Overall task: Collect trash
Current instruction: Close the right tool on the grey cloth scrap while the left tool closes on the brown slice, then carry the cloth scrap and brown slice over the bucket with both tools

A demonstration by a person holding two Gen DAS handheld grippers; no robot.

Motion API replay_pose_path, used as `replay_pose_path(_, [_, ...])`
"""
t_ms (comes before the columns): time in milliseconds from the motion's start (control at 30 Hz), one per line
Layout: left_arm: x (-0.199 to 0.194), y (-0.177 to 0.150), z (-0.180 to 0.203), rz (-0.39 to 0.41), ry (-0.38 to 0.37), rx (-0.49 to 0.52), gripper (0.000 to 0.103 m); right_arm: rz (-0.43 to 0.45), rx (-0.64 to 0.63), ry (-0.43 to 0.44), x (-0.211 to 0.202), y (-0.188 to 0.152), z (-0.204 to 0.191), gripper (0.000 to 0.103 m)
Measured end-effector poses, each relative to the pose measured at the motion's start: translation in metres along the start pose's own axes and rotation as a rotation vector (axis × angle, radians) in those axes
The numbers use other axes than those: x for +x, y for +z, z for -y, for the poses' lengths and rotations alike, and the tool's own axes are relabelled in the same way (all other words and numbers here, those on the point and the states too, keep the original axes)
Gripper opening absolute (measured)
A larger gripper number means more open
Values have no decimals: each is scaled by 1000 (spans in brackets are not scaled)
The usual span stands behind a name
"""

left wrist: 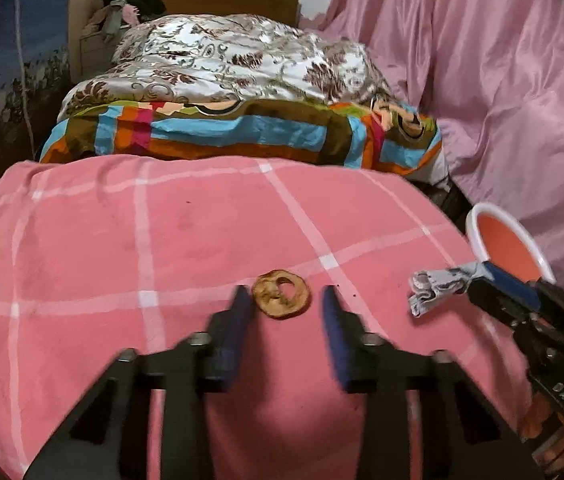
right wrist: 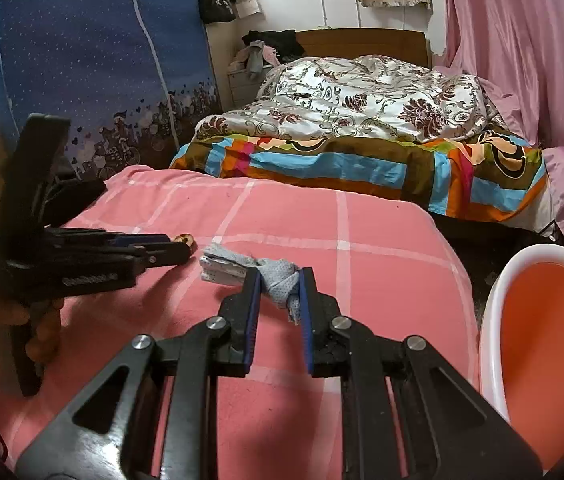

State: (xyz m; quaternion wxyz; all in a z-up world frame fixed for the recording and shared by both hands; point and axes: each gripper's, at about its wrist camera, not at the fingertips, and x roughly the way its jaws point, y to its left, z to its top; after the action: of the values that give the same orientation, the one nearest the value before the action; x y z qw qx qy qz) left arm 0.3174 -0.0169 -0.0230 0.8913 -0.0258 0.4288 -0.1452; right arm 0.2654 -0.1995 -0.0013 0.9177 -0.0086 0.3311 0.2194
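A brown dried fruit ring [left wrist: 281, 294] lies on the pink checked cloth [left wrist: 162, 240]. My left gripper [left wrist: 287, 296] is open, its blue fingertips on either side of the ring. My right gripper [right wrist: 280, 278] is shut on a knotted grey-white rag [right wrist: 278, 280] whose loose end [right wrist: 222, 266] rests on the cloth; the rag also shows in the left wrist view [left wrist: 438, 286]. A white bin with an orange inside [right wrist: 550, 352] stands at the right, also seen in the left wrist view [left wrist: 510, 246].
Beyond the pink cloth is a bed with a colourful striped sheet [right wrist: 362, 168] and a floral quilt [right wrist: 362, 96]. A pink curtain [left wrist: 502, 80] hangs on the right. A blue fabric wardrobe [right wrist: 82, 60] stands at the left.
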Motion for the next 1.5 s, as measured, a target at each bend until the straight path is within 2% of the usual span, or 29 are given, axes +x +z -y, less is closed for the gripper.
replay_pose_path(200, [2, -5, 7, 7, 18, 28, 24, 10, 3, -1, -2, -2, -2, 26])
replay_pose_path(300, [-13, -13, 10, 56, 3, 21, 24, 40, 5, -1, -11, -3, 0, 26])
replay_pose_path(567, [-69, -30, 42, 293, -21, 53, 24, 260, 36, -36, -64, -3, 11, 26])
replay_pose_path(667, [-90, -29, 58, 403, -51, 42, 24, 374, 76, -58, -92, -4, 23, 26])
replay_pose_path(800, [-115, -25, 84, 537, -52, 72, 24, 507, 113, -97, -127, -8, 39, 27])
replay_pose_path(900, [-128, -23, 106, 602, -63, 113, 24, 582, 147, -125, -150, -13, 53, 27])
replay_pose_path(1167, [-138, -13, 163, 682, -138, 218, 24, 714, 189, -252, -206, -36, 88, 27])
replay_pose_path(1500, [-133, -15, 223, 745, -261, 269, 24, 797, 183, -413, -250, -65, 106, 27])
